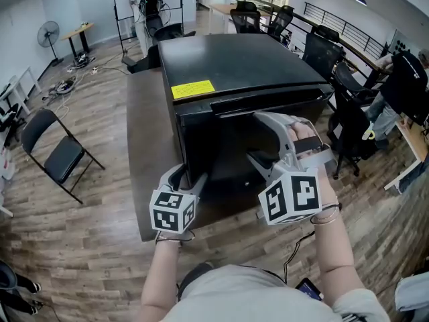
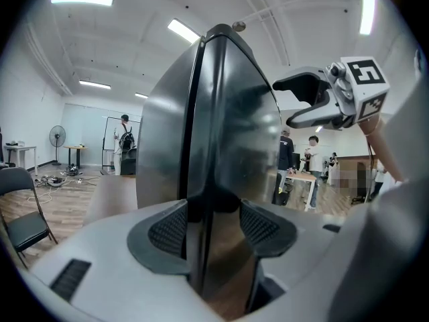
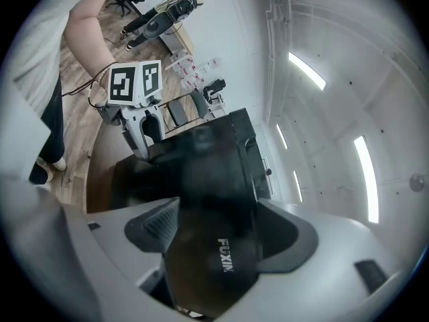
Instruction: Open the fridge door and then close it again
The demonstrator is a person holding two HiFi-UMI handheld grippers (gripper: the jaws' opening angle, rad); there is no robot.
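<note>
A black mini fridge [image 1: 234, 66] with a yellow label on top stands on a low brown table [image 1: 144, 146]. My left gripper [image 1: 191, 180] sits low at the fridge's front left corner. In the left gripper view its jaws [image 2: 213, 230] are closed in on the upright door edge [image 2: 201, 146], which fills the gap between the pads. My right gripper [image 1: 258, 139] is against the top of the door front with its fingers spread wide. In the right gripper view the door face with its white logo [image 3: 226, 255] lies between those jaws [image 3: 221, 240], untouched by the pads.
A black folding chair [image 1: 57, 153] stands on the wooden floor to the left. Office chairs [image 1: 348, 113] and a seated person [image 1: 409, 79] crowd the right side. A standing fan [image 1: 48, 33] and cables lie at the far left. More chairs and desks fill the back.
</note>
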